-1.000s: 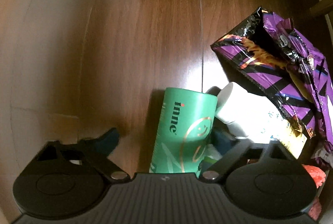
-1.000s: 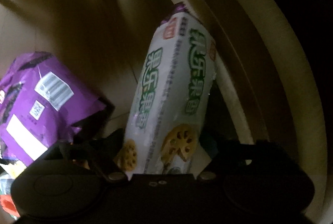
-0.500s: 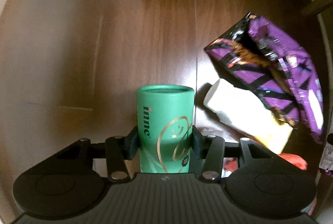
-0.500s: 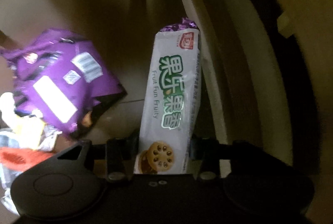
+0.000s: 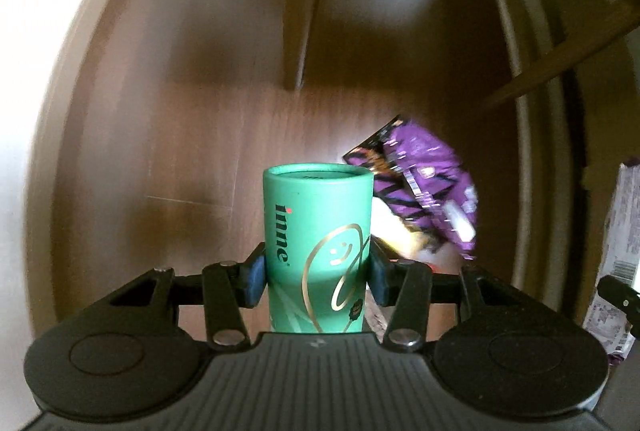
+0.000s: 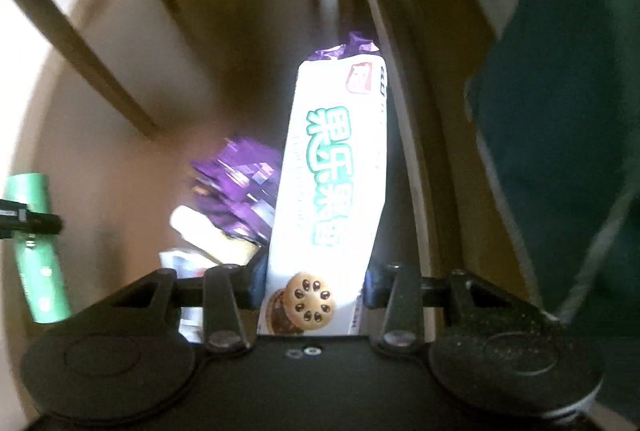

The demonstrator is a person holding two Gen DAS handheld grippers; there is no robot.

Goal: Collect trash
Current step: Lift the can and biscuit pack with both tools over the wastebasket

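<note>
Smooth green tube (image 5: 318, 251) clamped in left tool (image 5: 318, 271); glossy wrapper (image 5: 420, 187) crinkled.

Bare wooden floor (image 5: 168, 159) left of purple snack bag (image 5: 424, 183); chair leg (image 5: 304, 31) beyond.

One green tube (image 5: 316, 251). One white biscuit pack (image 6: 332, 191). One purple snack bag (image 5: 424, 187) on the floor. One white bottle (image 6: 208, 231) beside it. Two grippers: left (image 5: 318, 277), right (image 6: 312, 281).

"inne" on green tube (image 5: 316, 251), "果乐果香" on white biscuit pack (image 6: 336, 191)
</note>
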